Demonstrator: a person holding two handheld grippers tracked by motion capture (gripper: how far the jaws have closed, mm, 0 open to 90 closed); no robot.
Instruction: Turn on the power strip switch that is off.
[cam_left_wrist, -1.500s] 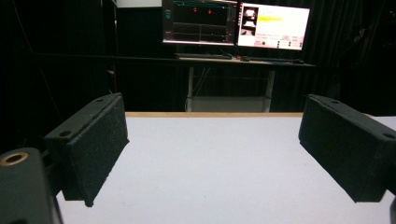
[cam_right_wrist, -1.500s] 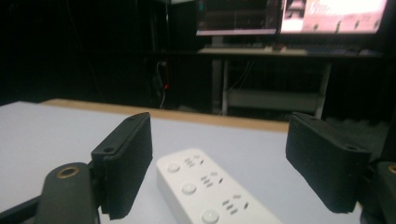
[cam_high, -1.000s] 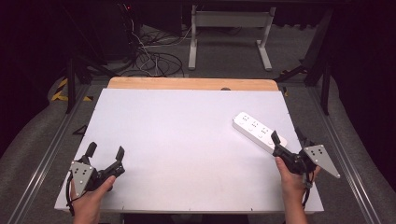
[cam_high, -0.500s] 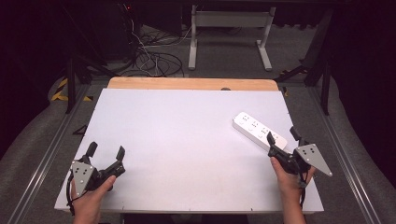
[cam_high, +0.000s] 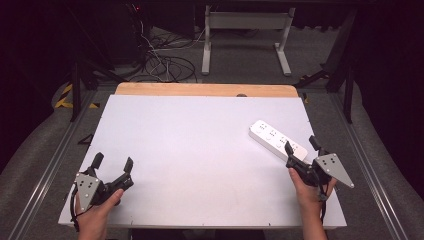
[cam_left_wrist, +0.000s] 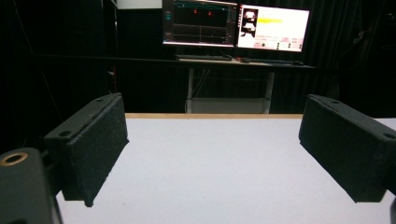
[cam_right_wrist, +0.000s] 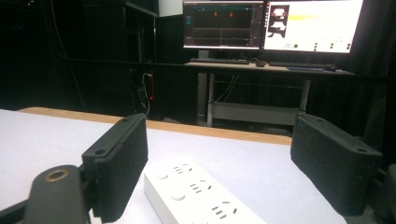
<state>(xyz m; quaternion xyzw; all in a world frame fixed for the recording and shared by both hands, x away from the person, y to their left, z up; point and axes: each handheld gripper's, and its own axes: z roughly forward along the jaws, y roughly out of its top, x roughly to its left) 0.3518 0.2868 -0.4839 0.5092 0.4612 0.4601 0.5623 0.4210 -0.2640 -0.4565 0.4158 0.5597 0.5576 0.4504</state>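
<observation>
With its jaws spread wide, the right gripper (cam_high: 301, 144) straddles the power strip's (cam_high: 276, 139) near end; closing off-centre could skid it away.

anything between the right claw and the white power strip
Nothing visible. The right claw is open, right at the near end of the power strip. In the right gripper view the strip lies between the jaws on the table with no object in front of it.

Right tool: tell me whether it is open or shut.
Open. The right tool has its jaws spread wide, the near end of the power strip lying between them, ungripped.
</observation>
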